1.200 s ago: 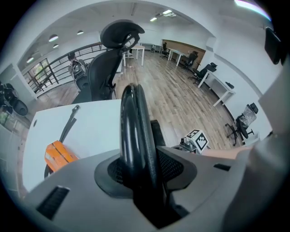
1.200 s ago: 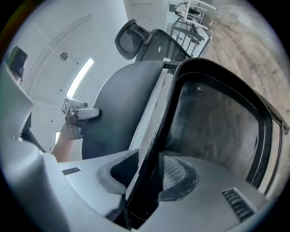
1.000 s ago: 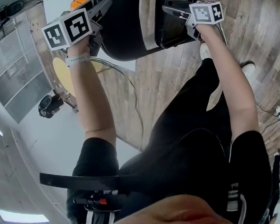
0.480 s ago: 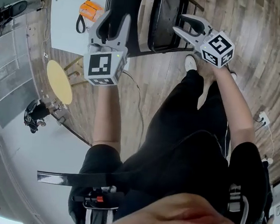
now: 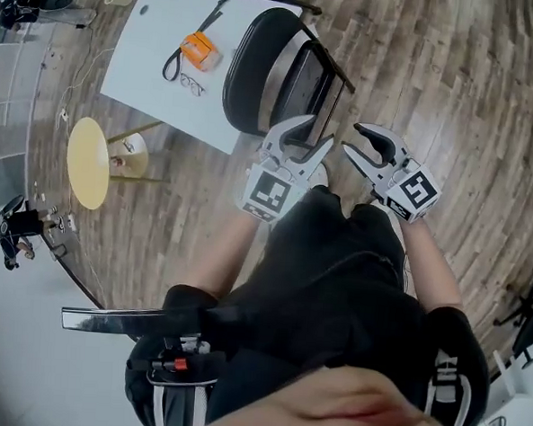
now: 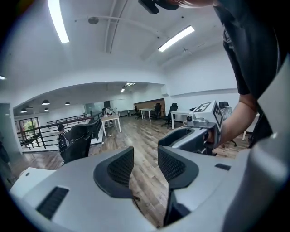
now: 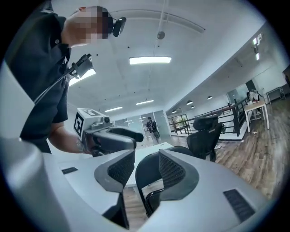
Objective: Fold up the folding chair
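The folding chair [image 5: 275, 69] has a black padded back and a dark frame, and it stands beside the white table's corner at the top of the head view. Both grippers hang in the air short of it, near the person's body. My left gripper [image 5: 300, 138] is open and empty, pointing toward the chair. To its right, my right gripper [image 5: 361, 143] is open with nothing held. In the right gripper view the chair's rounded black back [image 7: 147, 174] shows beyond the parted jaws of the right gripper [image 7: 142, 170], with the left gripper [image 7: 108, 136] alongside. Only floor lies past the left gripper [image 6: 145, 167].
A white table [image 5: 158, 75] carries an orange object with a black strap [image 5: 197, 48] and eyeglasses [image 5: 191, 86]. A round yellow stool [image 5: 88, 162] stands left of it. Black office chairs [image 6: 77, 140] [image 7: 206, 133] stand further off on the wood floor, near a railing.
Both grippers have drawn back from the chair toward the person's body and rolled over. The head camera has tilted, so the whole chair and table now show.
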Tool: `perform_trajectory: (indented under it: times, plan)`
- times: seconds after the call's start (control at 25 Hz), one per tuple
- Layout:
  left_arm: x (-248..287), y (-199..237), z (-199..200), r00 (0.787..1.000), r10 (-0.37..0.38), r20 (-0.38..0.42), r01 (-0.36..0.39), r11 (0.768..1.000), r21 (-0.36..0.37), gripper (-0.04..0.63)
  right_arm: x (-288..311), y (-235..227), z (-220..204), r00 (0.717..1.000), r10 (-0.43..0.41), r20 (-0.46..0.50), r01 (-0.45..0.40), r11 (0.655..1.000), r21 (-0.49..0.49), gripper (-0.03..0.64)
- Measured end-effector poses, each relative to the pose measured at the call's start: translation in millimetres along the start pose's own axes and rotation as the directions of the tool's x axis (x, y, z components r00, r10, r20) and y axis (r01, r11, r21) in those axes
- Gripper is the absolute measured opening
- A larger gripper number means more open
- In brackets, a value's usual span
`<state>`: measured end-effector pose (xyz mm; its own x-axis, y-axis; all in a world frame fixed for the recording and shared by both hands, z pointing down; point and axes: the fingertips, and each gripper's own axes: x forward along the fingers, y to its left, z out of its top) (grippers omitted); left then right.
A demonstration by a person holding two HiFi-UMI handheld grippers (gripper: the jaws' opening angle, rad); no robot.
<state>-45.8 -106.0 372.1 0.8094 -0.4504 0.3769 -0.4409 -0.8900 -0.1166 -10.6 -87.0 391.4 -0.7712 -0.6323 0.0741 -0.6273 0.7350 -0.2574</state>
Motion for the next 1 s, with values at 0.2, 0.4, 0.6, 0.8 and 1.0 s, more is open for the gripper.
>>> perform_trajectory:
  times: [0.2, 0.4, 0.6, 0.8, 1.0]
  plan:
    - [-29.9, -11.7, 23.9, 0.996, 0.022, 0.087, -0.014, 0.996, -0.09, 0.147, -18.9, 19.5, 56.4, 0.992, -0.034, 0.118, 0.026, 0.998, 0.065, 0.091]
    - [-52.1, -3.6, 46.6, 0.984, 0.092, 0.15, -0.071, 0.988, -0.137, 0.005, -21.7, 45.3, 109.8, 0.984, 0.03, 0.178, -0.022, 0.999, -0.049, 0.009]
    - [-62.5, -1.5, 58.9, 0.975, 0.116, 0.19, -0.08, 0.979, -0.189, 0.005, -12.7, 60.2, 121.9, 0.988, 0.092, 0.124, -0.079, 0.991, -0.109, 0.009]
    - [-67.6, 7.9, 60.9, 0.965, 0.145, 0.216, -0.099, 0.973, -0.21, 0.005, 0.6, 59.1, 116.0, 0.992, 0.103, 0.077, -0.094, 0.989, -0.113, 0.009]
    - [-69.7, 12.7, 51.3, 0.962, 0.153, 0.226, -0.101, 0.968, -0.229, 0.005, 9.0, 64.4, 102.1, 0.991, 0.128, 0.033, -0.123, 0.986, -0.113, 0.009]
